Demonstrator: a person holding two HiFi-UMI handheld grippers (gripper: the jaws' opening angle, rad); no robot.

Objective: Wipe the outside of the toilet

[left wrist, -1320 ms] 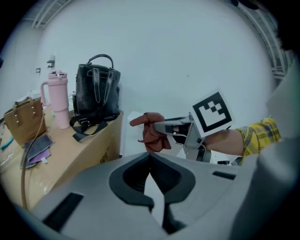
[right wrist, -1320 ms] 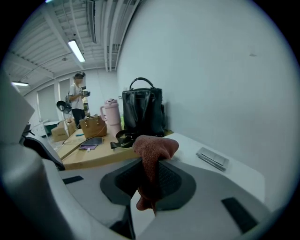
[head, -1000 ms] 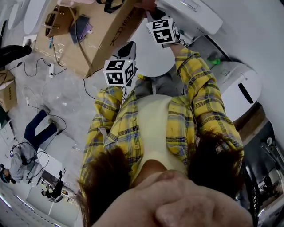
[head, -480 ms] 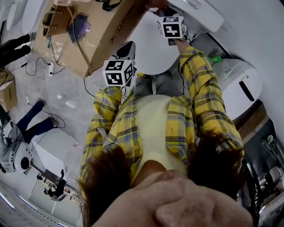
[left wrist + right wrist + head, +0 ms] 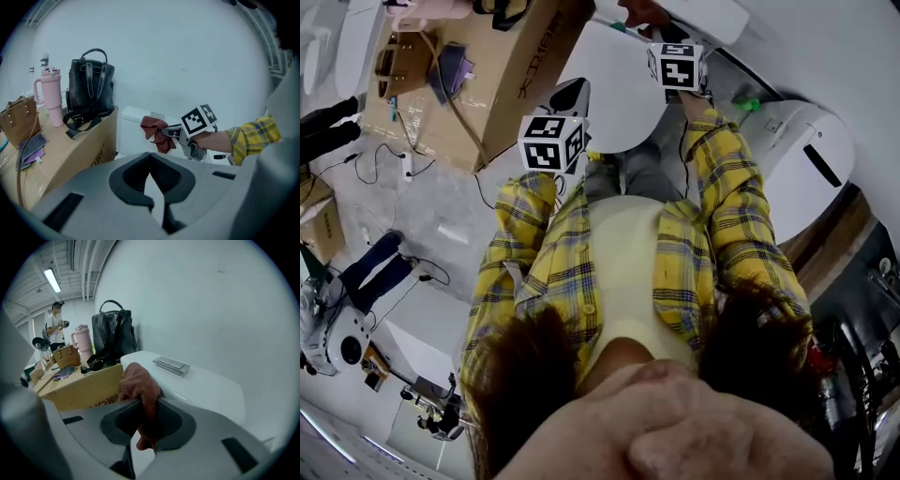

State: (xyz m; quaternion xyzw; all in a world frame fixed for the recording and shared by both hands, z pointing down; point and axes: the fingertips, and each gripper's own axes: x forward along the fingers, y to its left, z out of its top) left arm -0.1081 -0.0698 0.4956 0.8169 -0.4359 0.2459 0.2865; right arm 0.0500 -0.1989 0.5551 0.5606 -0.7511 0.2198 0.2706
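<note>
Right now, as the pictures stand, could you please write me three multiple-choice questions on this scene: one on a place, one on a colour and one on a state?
1. The black handbag stands: A. on top of the cardboard box; B. under it; C. inside it.
2. The cloth is: A. blue; B. reddish-brown; C. white.
3. The right hand-held gripper is: A. open and empty; B. shut on the cloth; C. open around the cloth.

Answers:
1 A: the left gripper view shows it upright on the box top.
2 B: both gripper views show that colour.
3 B: in the right gripper view the jaws pinch the cloth.
</note>
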